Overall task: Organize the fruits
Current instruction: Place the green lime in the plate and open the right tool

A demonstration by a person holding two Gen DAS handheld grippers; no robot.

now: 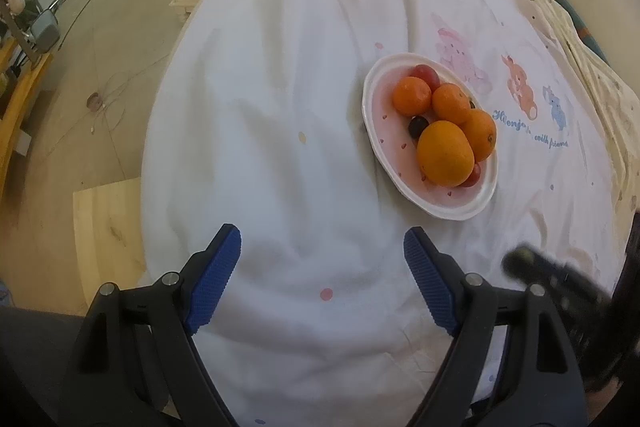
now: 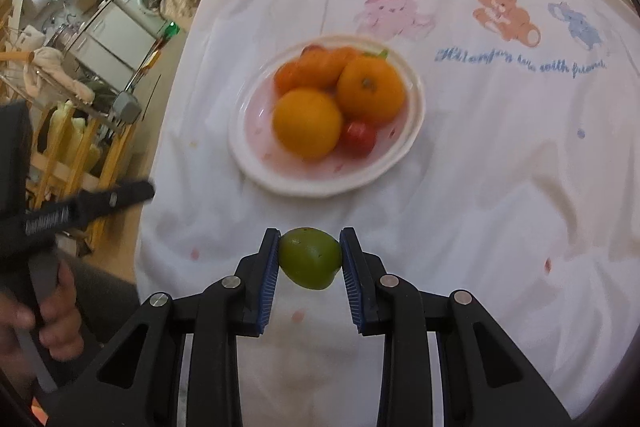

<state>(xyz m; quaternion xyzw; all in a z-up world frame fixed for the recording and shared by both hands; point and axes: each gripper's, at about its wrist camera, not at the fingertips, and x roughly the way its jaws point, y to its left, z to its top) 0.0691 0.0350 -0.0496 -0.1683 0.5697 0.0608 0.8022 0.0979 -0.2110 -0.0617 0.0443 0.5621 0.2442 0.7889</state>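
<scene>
Blurred in the right wrist view: plate (image 2: 326, 183) and heaped oranges (image 2: 308, 123) at centre, a green bit (image 2: 380, 54) behind them unreadable; smeared dark right tool (image 1: 560, 275) at lower right of the left wrist view; hand (image 2: 52, 323) cut off at lower left edge.

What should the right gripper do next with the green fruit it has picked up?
Probably carry it forward to the plate and set it in the bare near edge. The right gripper is shut on the green fruit, short of the plate; the oranges crowd the far side. The left gripper is open, holding nothing.
</scene>
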